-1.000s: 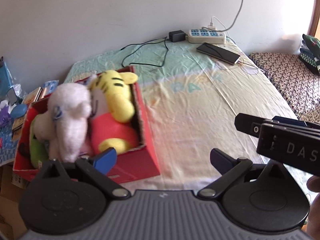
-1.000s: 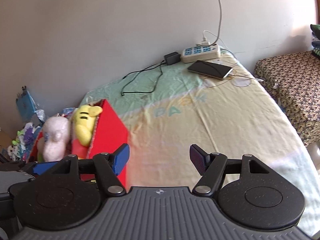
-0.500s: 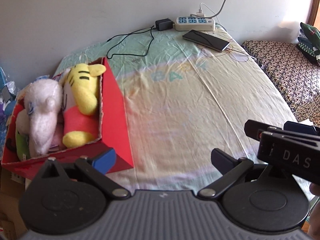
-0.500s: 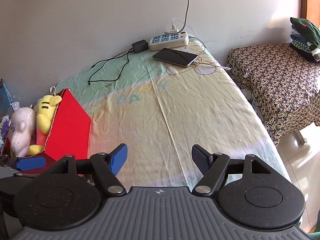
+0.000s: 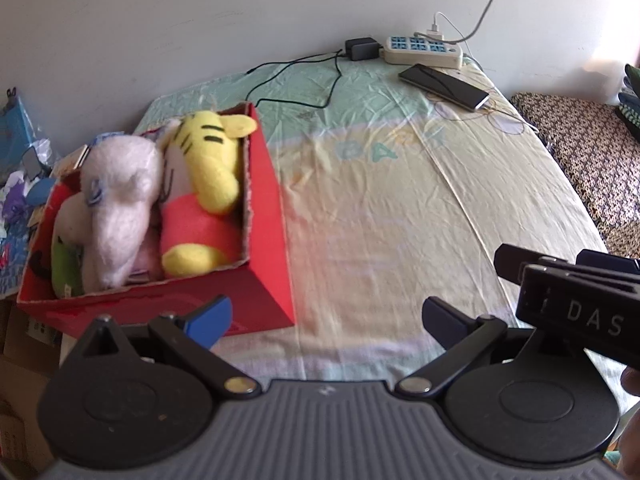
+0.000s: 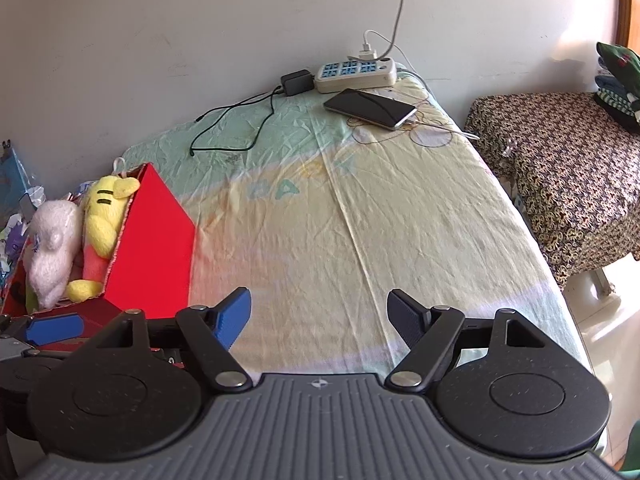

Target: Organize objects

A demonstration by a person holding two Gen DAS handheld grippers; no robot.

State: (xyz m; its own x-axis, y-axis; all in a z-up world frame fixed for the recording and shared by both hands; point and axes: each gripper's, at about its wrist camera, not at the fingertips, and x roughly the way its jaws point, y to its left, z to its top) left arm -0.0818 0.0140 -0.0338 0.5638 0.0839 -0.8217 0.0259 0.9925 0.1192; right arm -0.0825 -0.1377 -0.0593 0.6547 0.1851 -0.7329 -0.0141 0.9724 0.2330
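**Two grippers empty, toys already boxed**

Both the left gripper (image 5: 326,316) and the right gripper (image 6: 320,312) hang above the bed (image 5: 400,220) with jaws spread wide, grasping nothing. The plush toys sit packed in the red box (image 5: 264,216) at the bed's left edge: a yellow tiger (image 5: 212,160) beside a pink plush (image 5: 120,200), wedged so neither tips out. Judging by the bare sheet, sorting looks nearly finished. A phone (image 6: 370,108) and power strip (image 6: 356,74) lie near the wall.
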